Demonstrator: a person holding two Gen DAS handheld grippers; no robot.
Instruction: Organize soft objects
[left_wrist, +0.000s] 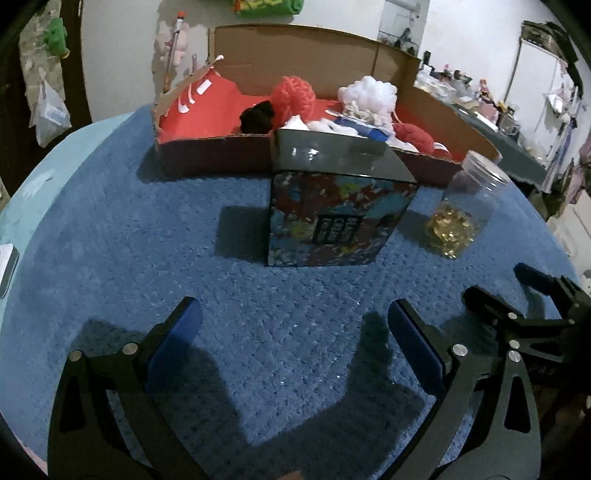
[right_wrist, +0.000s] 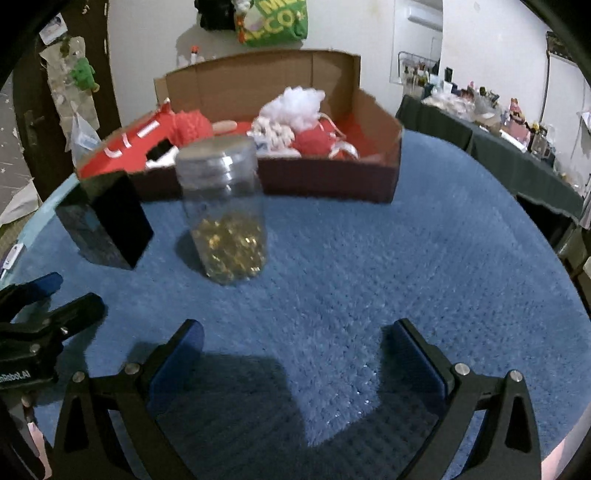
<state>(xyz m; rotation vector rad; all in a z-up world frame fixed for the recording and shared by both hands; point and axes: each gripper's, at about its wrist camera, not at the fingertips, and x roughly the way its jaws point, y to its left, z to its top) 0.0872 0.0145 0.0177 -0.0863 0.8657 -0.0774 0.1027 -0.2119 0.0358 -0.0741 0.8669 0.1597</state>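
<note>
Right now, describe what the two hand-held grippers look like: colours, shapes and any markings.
Both match. The left hand-held gripper has two black angular metal fingers with triangular cut-outs, silver round bolt heads at the joints, and flat blue pads on the inner faces. The right hand-held gripper has the same black frame, silver bolts and blue pads. In the right wrist view, the left one's body carries white lettering, partly cut off.

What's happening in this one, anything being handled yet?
Nothing is held. Both the left gripper and right gripper are open and empty over the blue mat. The soft items, including a white puff and red yarn, lie in the cardboard box. A patterned box and clear jar stand in front of it.
</note>
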